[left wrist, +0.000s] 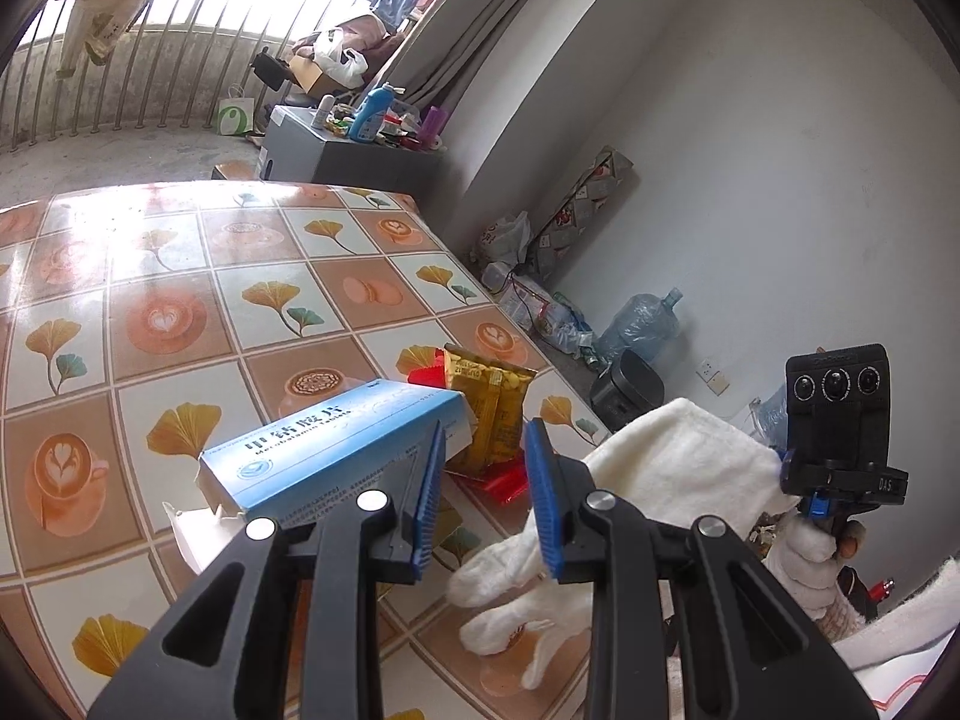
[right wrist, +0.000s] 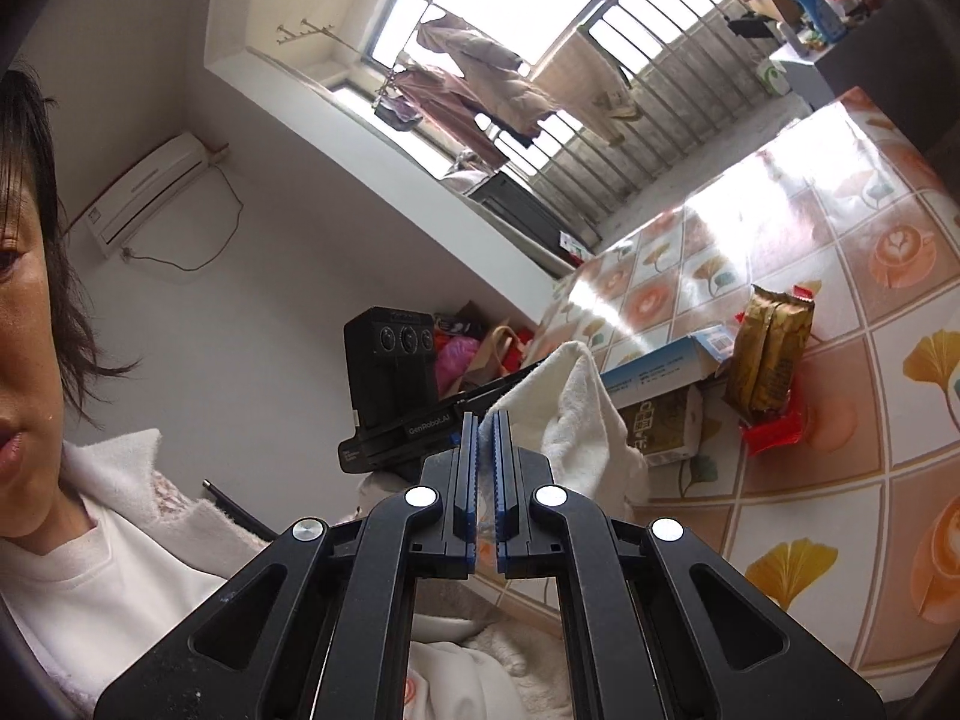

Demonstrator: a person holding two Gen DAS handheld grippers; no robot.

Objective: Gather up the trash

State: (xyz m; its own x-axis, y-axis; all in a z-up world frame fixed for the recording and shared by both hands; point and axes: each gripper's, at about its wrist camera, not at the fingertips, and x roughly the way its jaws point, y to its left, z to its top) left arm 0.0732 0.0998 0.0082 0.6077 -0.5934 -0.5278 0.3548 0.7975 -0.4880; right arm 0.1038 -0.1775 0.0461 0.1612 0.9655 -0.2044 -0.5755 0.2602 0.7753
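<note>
Left tongs (left wrist: 485,483) part-open, right tongs (right wrist: 486,474) closed, empty

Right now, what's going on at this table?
A person holds a gripper in each hand over a patterned table. The right gripper is shut and appears to pinch a white cloth. The left gripper hangs open and empty near a blue box, a gold packet and a red wrapper lying there.

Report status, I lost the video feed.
Left gripper fingers apart, empty. Right gripper shut; white cloth at its tips, grip unclear. Blue cardboard box, yellow foil packet on patterned table.
</note>
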